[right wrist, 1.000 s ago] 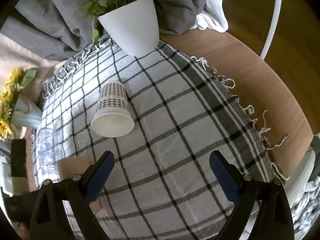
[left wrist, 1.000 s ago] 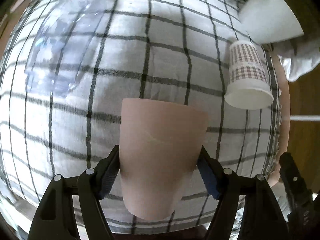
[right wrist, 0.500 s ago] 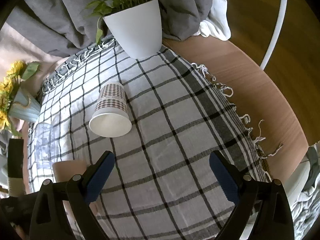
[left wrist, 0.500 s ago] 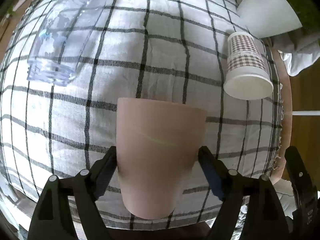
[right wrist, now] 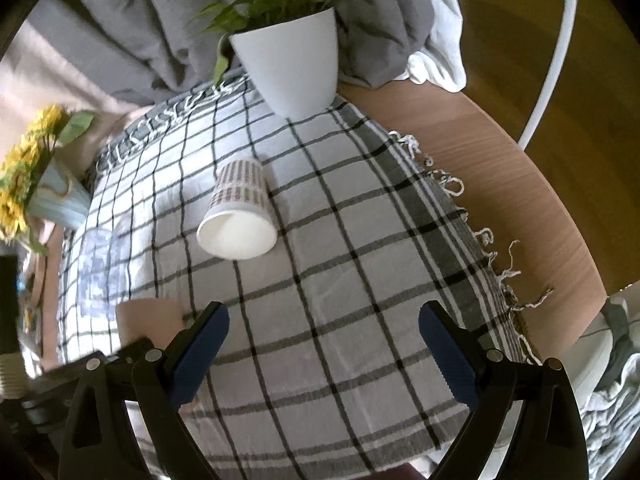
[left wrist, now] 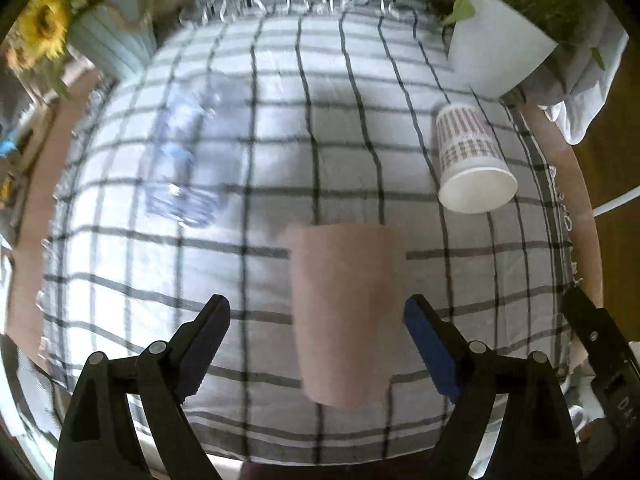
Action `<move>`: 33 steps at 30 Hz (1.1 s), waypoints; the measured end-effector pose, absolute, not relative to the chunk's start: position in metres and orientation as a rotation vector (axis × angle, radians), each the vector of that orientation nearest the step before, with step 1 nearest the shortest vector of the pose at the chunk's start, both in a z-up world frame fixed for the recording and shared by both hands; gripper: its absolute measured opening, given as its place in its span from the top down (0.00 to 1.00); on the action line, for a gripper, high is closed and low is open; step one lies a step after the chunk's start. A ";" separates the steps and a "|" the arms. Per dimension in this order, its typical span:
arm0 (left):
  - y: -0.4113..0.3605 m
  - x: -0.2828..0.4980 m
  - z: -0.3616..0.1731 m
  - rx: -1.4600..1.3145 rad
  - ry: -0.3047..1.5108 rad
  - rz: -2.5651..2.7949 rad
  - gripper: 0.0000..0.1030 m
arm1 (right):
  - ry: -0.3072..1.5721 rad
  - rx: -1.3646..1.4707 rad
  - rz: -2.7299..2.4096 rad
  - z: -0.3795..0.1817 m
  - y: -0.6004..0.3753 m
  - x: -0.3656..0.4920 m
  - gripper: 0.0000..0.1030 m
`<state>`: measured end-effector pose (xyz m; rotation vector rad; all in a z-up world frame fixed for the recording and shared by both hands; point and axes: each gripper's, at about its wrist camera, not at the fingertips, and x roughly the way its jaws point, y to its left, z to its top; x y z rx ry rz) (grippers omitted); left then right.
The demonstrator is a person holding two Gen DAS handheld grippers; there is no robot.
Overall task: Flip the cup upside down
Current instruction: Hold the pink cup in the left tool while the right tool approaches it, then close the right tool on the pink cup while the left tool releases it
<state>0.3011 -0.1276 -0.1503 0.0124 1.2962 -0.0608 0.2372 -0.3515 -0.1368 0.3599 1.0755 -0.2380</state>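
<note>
My left gripper (left wrist: 316, 348) has its jaws spread wide, the plain pink tapered cup (left wrist: 346, 312) standing between them on the checked black-and-white tablecloth (left wrist: 256, 184); the blue pad (left wrist: 430, 354) on one side sits just beside the cup wall and the other finger stands apart from it, so I grip nothing. The cup shows its wider end toward the table edge nearest me and its narrower end away, which I judge to be the inverted pose, so I take the flip on this one as done and the step in hand as letting go and drawing off. My right gripper (right wrist: 324, 354) hangs over bare cloth, its jaws equally wide and holding nothing. The next move, as I judge it, calls for clearing the pink cup without tipping it, then a side grasp on the patterned white paper cup (right wrist: 239, 216), which lies on its side with its mouth toward me. Counting outward: one pink cup, one clear plastic cup (left wrist: 188, 152) whose pose I cannot tell through blur, one paper cup, one white plant pot (right wrist: 290, 68), one pale blue vase of sunflowers (right wrist: 56, 196).
</note>
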 end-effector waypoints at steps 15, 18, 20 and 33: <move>-0.046 0.268 -0.128 0.066 1.175 -0.015 0.13 | 1.133 0.298 -0.047 -0.139 -0.256 0.227 0.07; -0.033 0.261 -0.136 0.087 1.190 0.005 0.13 | 1.168 0.291 -0.004 -0.149 -0.234 0.226 0.07; -0.025 0.258 -0.143 0.087 1.204 0.009 0.13 | 1.187 0.283 0.018 -0.154 -0.223 0.226 0.07; -0.002 0.255 -0.175 0.068 1.282 -0.006 0.13 | 1.253 0.243 0.025 -0.183 -0.190 0.226 0.17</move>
